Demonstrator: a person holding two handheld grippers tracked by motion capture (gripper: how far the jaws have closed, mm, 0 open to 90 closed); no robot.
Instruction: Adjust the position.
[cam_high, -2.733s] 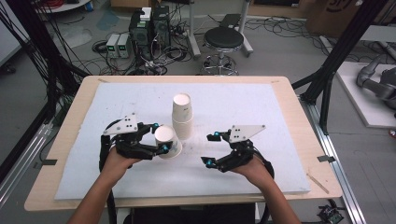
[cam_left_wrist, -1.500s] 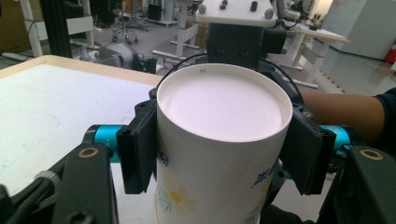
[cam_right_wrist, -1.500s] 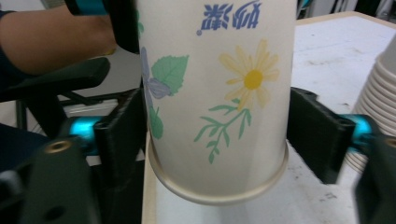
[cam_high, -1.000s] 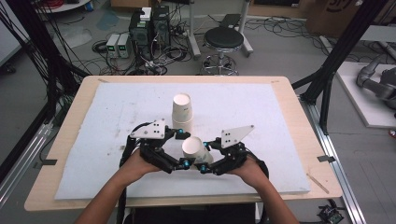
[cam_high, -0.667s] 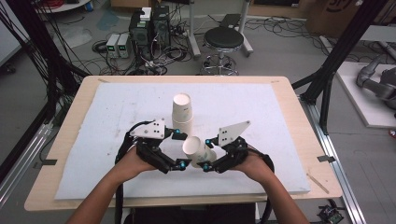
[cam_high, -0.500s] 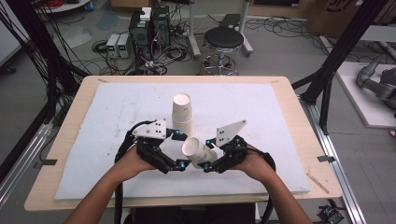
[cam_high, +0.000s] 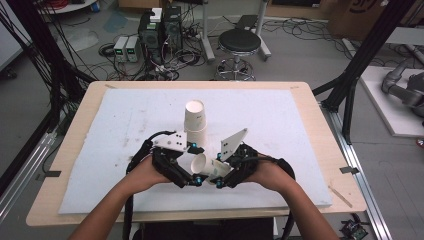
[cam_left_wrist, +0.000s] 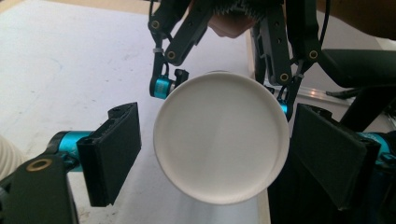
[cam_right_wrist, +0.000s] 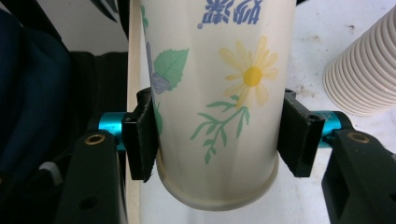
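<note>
While the right gripper (cam_right_wrist: 217, 135) pinches the paper cup (cam_right_wrist: 215, 98), the left gripper's (cam_left_wrist: 217, 154) jaws, just narrowing, stand apart.

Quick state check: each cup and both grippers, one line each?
paper cup: lifted, lying sideways, clamped by the right gripper.
cup stack: upright on the table, untouched.
right gripper: shut on the cup's wall.
left gripper: open around the cup's base, just been closing.

Low in the frame's centre, both forearms reach in from the bottom edge. The right gripper (cam_high: 218, 176) clamps a cup (cam_high: 209, 165); the left gripper (cam_high: 191, 167), jaws just closing slightly, stands parted around its base.
</note>
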